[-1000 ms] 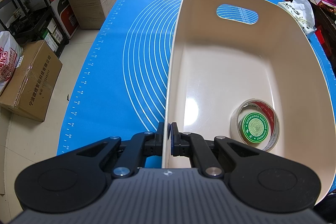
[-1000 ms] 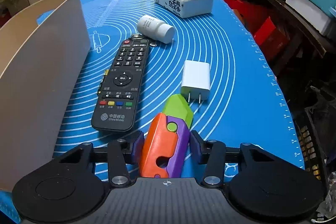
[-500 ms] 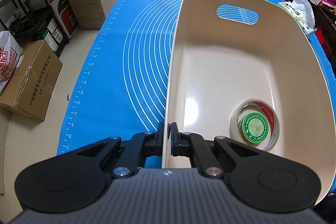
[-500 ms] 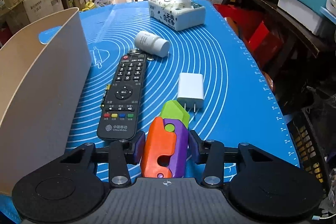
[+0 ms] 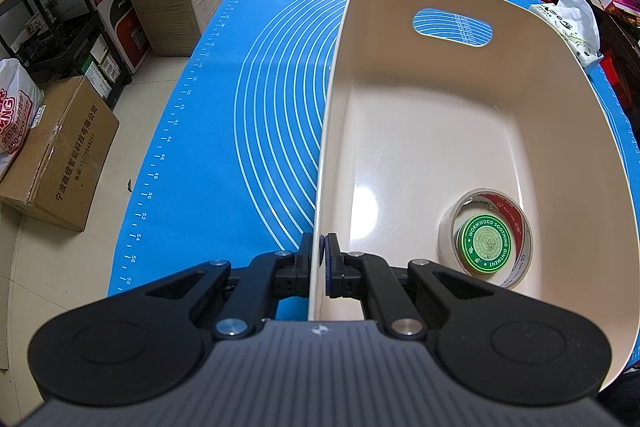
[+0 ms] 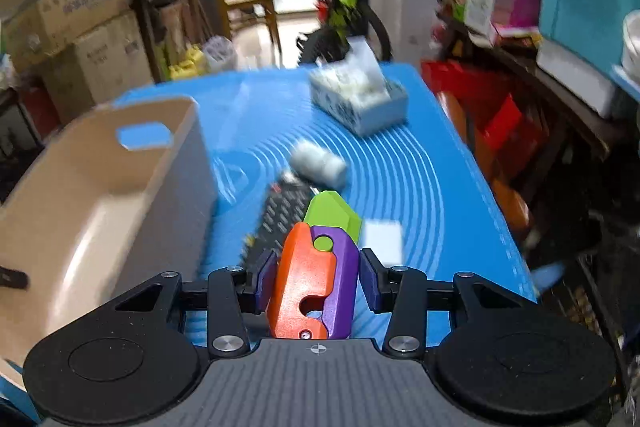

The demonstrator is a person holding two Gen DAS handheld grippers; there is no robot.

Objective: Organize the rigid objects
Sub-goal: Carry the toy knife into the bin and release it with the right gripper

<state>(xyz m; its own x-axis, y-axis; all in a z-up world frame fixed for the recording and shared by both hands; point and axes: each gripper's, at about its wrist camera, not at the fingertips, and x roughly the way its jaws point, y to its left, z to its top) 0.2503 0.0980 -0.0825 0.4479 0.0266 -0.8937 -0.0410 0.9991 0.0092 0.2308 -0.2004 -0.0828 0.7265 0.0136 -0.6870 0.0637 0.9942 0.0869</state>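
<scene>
My left gripper (image 5: 319,255) is shut on the near left rim of the cream plastic bin (image 5: 440,131), which stands on the blue mat (image 5: 248,131). A tape roll (image 5: 486,237) with a green ointment tin (image 5: 484,244) inside it lies in the bin. My right gripper (image 6: 318,279) is shut on an orange, purple and green toy (image 6: 320,267), held above the mat (image 6: 448,187). Below it lie a black remote (image 6: 280,219), a white charger (image 6: 382,241) and a white bottle (image 6: 318,163), all blurred. The bin (image 6: 100,195) is to its left.
A tissue pack (image 6: 358,99) lies at the mat's far end and shows in the left wrist view (image 5: 568,23). Cardboard boxes (image 5: 52,155) and a shelf stand on the floor to the left. Shelves, red bags and a bicycle crowd the right and far sides.
My right gripper has lifted up with the toy in it and its view is now motion-blurred; the bin's inside comes into view. The left gripper has not moved.
</scene>
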